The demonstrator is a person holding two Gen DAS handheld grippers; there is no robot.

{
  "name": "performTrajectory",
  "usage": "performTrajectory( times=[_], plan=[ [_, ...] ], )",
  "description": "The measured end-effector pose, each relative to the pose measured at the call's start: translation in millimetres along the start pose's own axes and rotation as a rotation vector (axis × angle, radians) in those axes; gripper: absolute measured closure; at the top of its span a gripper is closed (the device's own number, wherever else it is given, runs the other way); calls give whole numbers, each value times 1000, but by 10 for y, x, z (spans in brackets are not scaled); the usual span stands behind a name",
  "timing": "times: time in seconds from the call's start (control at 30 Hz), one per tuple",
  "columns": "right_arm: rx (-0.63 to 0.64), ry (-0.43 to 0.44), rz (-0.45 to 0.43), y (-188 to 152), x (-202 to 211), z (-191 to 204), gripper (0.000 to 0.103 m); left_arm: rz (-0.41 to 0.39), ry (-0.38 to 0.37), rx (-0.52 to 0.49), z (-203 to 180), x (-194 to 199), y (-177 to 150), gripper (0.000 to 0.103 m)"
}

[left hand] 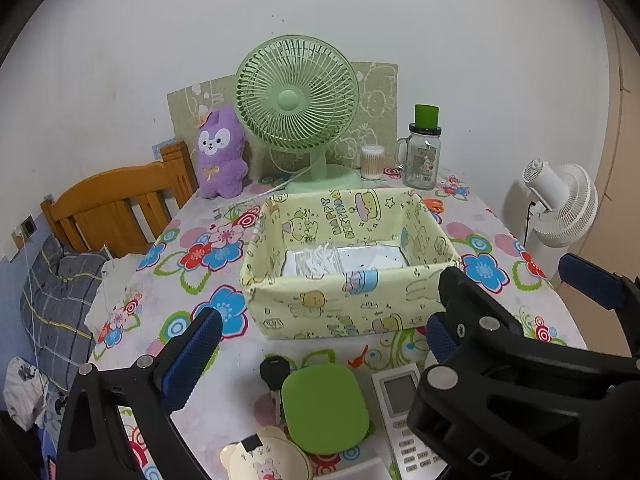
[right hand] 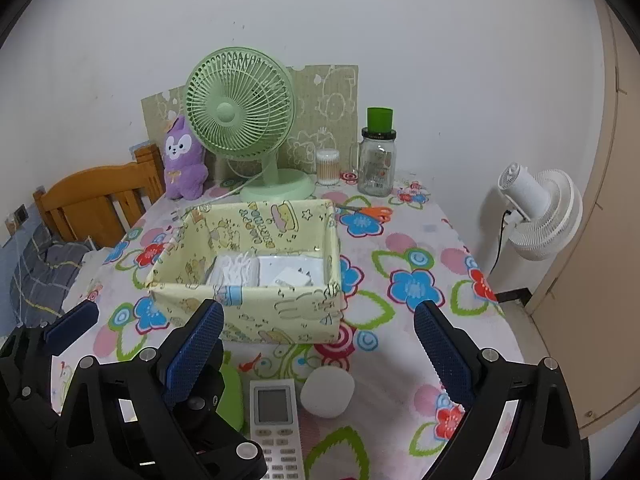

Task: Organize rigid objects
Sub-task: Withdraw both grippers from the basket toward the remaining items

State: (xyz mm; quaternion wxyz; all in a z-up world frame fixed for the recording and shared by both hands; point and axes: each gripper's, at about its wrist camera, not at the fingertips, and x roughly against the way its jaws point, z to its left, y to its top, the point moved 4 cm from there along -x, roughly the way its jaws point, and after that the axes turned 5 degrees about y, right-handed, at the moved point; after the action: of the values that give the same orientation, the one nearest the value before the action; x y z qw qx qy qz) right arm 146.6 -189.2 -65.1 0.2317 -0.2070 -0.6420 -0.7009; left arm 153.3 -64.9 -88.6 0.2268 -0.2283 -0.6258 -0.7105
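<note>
Hovering released: left tongs (left hand: 320, 354) over green case (left hand: 325, 408), right tongs (right hand: 320, 344) over remote (right hand: 276, 420) and white puck (right hand: 328, 392), all on tabletop (right hand: 420, 344). Straddle one item squarely, clench, lift clear into fabric bin (right hand: 256, 312) just beyond.

The table (right hand: 400, 344) wears a flowered cloth; on it stand a yellow fabric box (right hand: 256, 312), green fan (right hand: 240, 120), glass jar (right hand: 376, 164), plush rabbit (right hand: 182, 160), orange scissors (right hand: 374, 211), remote (right hand: 276, 420) and green case (left hand: 324, 408)
</note>
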Motion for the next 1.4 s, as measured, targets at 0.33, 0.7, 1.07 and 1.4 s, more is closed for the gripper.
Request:
performTrajectory(
  times=[0.33, 0.7, 1.07, 1.4],
  plan=[
    [3, 16, 1, -226, 44, 34, 5, 0, 7, 6, 18, 30, -222, 0],
    [13, 35, 13, -497, 14, 56, 5, 9, 11, 19, 46, -11, -500, 0],
    [24, 39, 28, -792, -54, 116, 5, 28, 9, 17, 79, -62, -817, 0],
    [23, 41, 60, -1085, -162, 129, 5, 56, 5, 26, 88, -161, -1106, 0]
  ],
)
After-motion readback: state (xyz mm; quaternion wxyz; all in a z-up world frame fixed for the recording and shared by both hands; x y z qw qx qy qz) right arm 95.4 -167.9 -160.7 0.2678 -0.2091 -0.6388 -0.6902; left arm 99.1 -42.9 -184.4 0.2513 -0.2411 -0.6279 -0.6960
